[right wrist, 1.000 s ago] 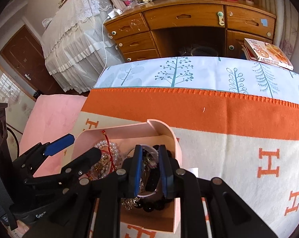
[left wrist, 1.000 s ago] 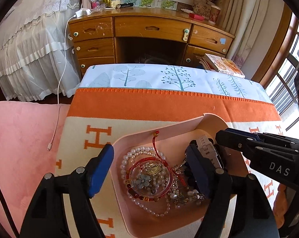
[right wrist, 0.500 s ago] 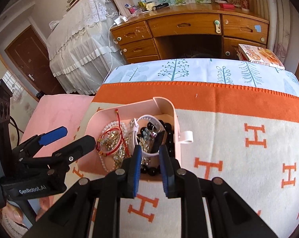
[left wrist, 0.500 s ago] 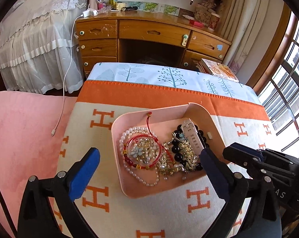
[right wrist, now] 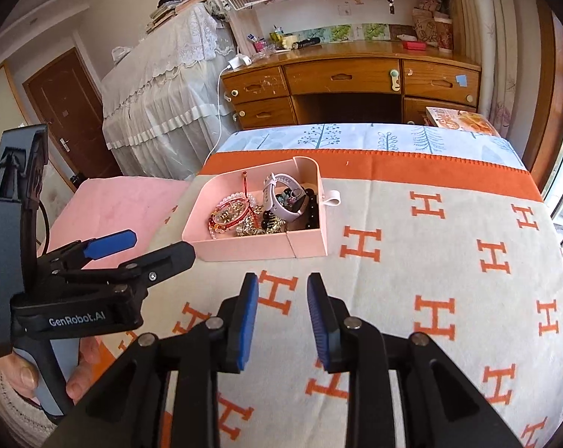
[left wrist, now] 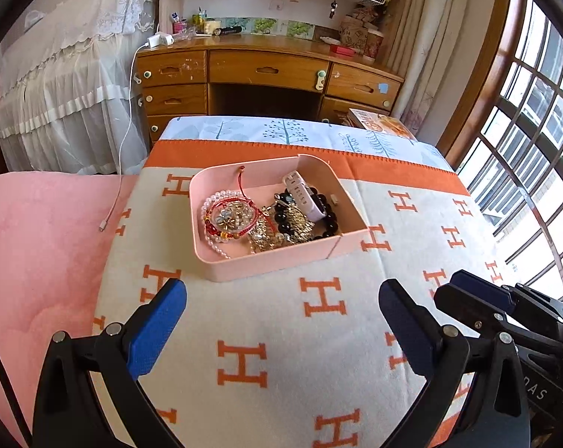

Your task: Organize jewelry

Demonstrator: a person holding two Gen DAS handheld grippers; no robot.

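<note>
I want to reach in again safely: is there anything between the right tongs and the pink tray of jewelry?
Nothing visible: only bare blanket lies between the right tongs and the pink tray.

Ahead of the fingers (right wrist: 249, 317), a matt pink plastic tray (left wrist: 274, 261) holds glossy black beads (left wrist: 328, 220), shiny gilt chains (left wrist: 298, 222); woolly blanket (left wrist: 281, 336) beneath.

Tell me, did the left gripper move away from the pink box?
Yes. The left gripper pulled back toward the person; the pink box now lies well beyond its fingers on the blanket.
</note>
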